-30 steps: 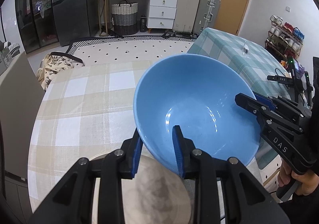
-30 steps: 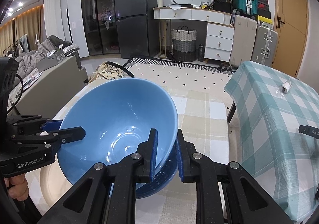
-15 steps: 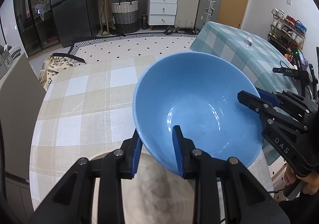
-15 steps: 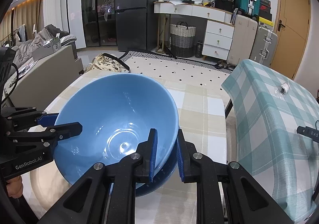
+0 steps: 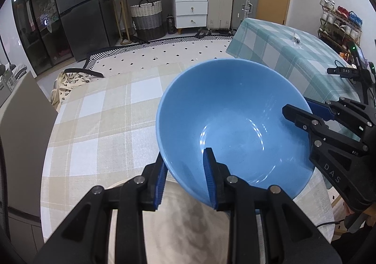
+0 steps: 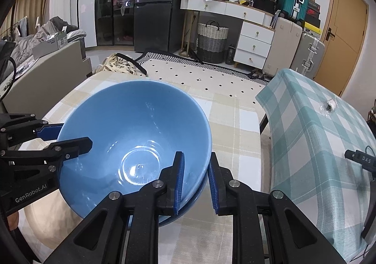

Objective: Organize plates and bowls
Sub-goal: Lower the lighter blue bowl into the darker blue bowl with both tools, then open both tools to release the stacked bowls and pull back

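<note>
Since a second ago we have lowered the blue bowl [image 5: 235,127] a little and levelled it somewhat; in the right wrist view it sits lower in the picture than before, with more of the checked tabletop [image 5: 98,123] showing beyond its far rim; both grips have stayed where they were on the rim.

Our left hand-held gripper [image 5: 185,179] is closed to a narrow gap around the bowl's near rim, one blue pad [image 5: 160,179] outside the wall and the other inside; our right hand-held gripper [image 6: 196,179] pinches the opposite side of the rim the same way, one finger inside the bowl and one outside; each gripper also shows in the other's view, clamped at the bowl's edge. The bowl hangs tilted between the two, above the tabletop; in the right wrist view a second blue bowl [image 6: 188,205] lies just beneath it, its rim peeking out under the held one; we cannot tell whether the two touch. A pale beige plate [image 5: 188,228] rests on the tabletop under the left hand-held gripper, partly covered by the bowl. To the right stands a table under a teal checked cloth [image 6: 317,134], apart from the tabletop.
</note>
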{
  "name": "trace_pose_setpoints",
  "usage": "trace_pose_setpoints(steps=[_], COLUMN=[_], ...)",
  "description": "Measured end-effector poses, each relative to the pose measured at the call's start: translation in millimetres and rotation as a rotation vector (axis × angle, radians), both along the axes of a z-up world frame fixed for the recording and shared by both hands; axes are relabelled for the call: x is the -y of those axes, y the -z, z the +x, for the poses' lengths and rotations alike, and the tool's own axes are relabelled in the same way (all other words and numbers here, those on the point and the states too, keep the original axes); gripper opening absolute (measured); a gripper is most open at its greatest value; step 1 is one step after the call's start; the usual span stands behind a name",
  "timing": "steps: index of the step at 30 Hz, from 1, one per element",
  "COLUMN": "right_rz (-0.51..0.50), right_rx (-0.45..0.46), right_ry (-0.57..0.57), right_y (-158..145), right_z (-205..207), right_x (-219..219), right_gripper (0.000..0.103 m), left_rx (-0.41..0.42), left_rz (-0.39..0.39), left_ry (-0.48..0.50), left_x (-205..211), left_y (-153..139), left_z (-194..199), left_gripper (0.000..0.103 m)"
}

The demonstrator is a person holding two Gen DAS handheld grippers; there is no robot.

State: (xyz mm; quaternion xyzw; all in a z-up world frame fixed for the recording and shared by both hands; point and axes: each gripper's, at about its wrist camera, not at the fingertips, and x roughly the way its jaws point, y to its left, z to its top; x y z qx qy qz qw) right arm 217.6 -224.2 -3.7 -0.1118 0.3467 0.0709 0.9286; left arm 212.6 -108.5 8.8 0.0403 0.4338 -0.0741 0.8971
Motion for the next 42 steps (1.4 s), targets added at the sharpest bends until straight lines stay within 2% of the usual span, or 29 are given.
trace_pose_setpoints(steps=[20,29,34,37,39,40,42], right_rz=[-0.117,-0.119,-0.107,-0.110,-0.101,-0.091,-0.072], right_rx=[-0.009,-0.034,-0.045,-0.054,-0.058,-0.059,-0.049], right_ry=[-0.002,-0.001,-0.027,-0.034,-0.034,-0.036,-0.030], right_y=[14,18,20,22,21,20,16], right_z=[2,5,5,5,4,4,3], right_x=[-14,-13,-15,-15,-15,-15,-12], right_gripper=[0.025,0.030,0.044,0.049,0.056,0.065,0.074], left_rx=[0.010,-0.005,-0.027,-0.045,-0.055,-0.061,-0.071], left_rz=[0.081,0.083,0.050,0.032,0.016,0.006,-0.022], left_ry=[0.015,0.025,0.042,0.042,0.039,0.037,0.029], left_x=[7,8,7,6,3,1,-4], left_y=[7,11,11,12,13,12,12], left_z=[2,2,3,4,5,6,7], left_gripper=[0.028,0.036,0.047,0.056,0.056,0.057,0.057])
